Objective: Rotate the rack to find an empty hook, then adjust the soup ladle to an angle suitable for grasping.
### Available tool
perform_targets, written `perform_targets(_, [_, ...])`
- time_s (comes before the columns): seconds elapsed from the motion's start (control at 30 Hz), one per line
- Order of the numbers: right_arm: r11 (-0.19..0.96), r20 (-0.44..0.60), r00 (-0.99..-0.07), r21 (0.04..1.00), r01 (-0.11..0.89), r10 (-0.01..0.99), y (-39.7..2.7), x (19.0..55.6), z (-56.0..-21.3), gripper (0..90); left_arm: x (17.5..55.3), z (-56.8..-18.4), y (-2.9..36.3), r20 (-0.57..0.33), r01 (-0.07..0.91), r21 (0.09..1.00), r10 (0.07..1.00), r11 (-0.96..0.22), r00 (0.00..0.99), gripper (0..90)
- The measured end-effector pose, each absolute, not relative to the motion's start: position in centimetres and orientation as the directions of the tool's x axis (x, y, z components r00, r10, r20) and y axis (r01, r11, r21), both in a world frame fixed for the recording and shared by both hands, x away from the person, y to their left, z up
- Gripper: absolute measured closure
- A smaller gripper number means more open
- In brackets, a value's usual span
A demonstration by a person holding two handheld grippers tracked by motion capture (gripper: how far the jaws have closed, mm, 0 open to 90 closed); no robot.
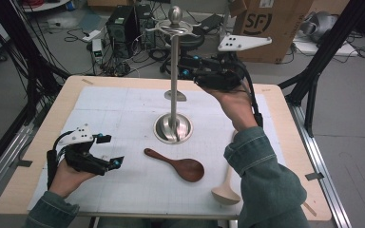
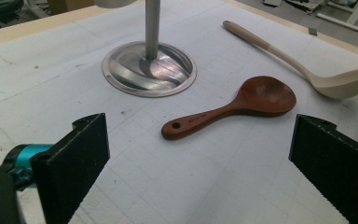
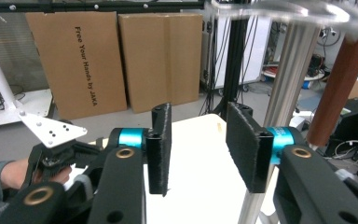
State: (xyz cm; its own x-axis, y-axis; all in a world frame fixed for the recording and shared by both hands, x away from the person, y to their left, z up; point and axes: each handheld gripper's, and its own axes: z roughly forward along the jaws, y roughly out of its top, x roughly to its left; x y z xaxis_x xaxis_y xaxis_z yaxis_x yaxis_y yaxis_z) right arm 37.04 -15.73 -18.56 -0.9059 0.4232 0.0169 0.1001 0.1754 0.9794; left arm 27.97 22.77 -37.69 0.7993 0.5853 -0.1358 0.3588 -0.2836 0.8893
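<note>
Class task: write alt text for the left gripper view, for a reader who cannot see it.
A dark red-brown wooden spoon lies flat on a white gridded mat, between the open black jaws of the left gripper. Behind it stand a steel stand's round base and a pale wooden ladle.

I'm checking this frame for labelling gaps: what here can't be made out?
- Pale wooden ladle: in the high view the denim sleeve covers most of its handle.
- Brown object hanging from the steel utensil stand: in the right gripper view the top edge cuts it off, so its type is unclear.
- Small print on the dark red-brown wooden rice paddle: too small in the left gripper view.
</note>
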Motion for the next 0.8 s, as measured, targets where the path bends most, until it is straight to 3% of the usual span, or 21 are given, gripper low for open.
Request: perform_targets(0.8, [0.192,0.069,-0.885,0.966,0.174,0.460,-18.8,35.4,-24.4,56.4,27.7,-37.9,22.5,-0.136,0.361,0.887,0.585,-0.287,0.799,5.6])
